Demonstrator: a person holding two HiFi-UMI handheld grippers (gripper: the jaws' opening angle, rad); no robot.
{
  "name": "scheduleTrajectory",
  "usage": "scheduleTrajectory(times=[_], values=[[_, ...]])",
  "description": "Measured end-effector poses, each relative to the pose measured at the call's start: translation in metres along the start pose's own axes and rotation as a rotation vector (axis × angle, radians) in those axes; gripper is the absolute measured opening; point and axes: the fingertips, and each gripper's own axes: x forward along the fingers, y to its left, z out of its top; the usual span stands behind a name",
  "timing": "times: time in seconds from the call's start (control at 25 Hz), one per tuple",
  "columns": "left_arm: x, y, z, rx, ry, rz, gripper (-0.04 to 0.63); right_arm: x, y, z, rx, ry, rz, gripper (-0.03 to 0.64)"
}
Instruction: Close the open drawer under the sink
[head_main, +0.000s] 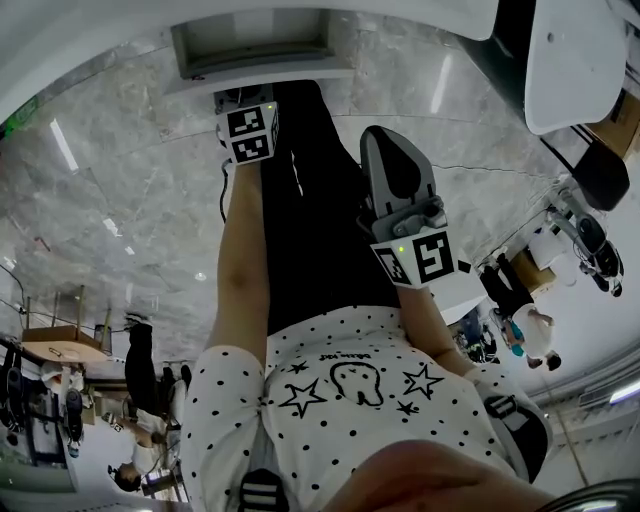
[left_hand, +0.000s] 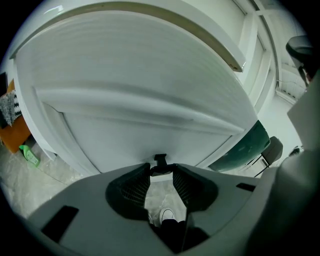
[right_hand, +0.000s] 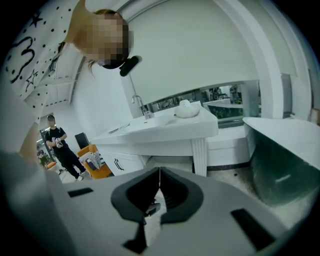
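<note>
In the head view the open drawer (head_main: 255, 45), white with a grey inside, sticks out from under the white counter at the top. My left gripper (head_main: 243, 98) is right in front of it, its marker cube just behind. In the left gripper view the white drawer front (left_hand: 150, 100) fills the picture, and its small black handle (left_hand: 160, 160) sits at the tips of my left gripper (left_hand: 161, 172), whose jaws stand apart. My right gripper (head_main: 380, 135) hangs beside the person's dark trouser leg, away from the drawer. In its own view my right gripper (right_hand: 159, 174) has its tips touching, with nothing between them.
The right gripper view shows a white sink counter (right_hand: 165, 127) with a faucet (right_hand: 140, 106), a cabinet with black handles (right_hand: 118, 164), an orange chair (right_hand: 96, 165), a person in black (right_hand: 60, 145) and a green glass panel (right_hand: 285, 165). The floor (head_main: 120, 200) is grey marble.
</note>
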Motion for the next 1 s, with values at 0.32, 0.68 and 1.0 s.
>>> scheduleTrajectory(times=[0.32, 0.68, 1.0], values=[[-0.006, 0.005, 0.007, -0.002, -0.021, 0.005, 0.14, 0.006, -0.002, 0.003, -0.012, -0.008, -0.017, 0.014], [-0.007, 0.004, 0.009, -0.005, -0.03, 0.013, 0.14, 0.019, -0.026, 0.007, -0.095, -0.009, -0.05, 0.014], [-0.004, 0.004, 0.009, -0.006, -0.023, 0.02, 0.14, 0.025, -0.019, 0.003, -0.086, 0.008, -0.015, 0.014]])
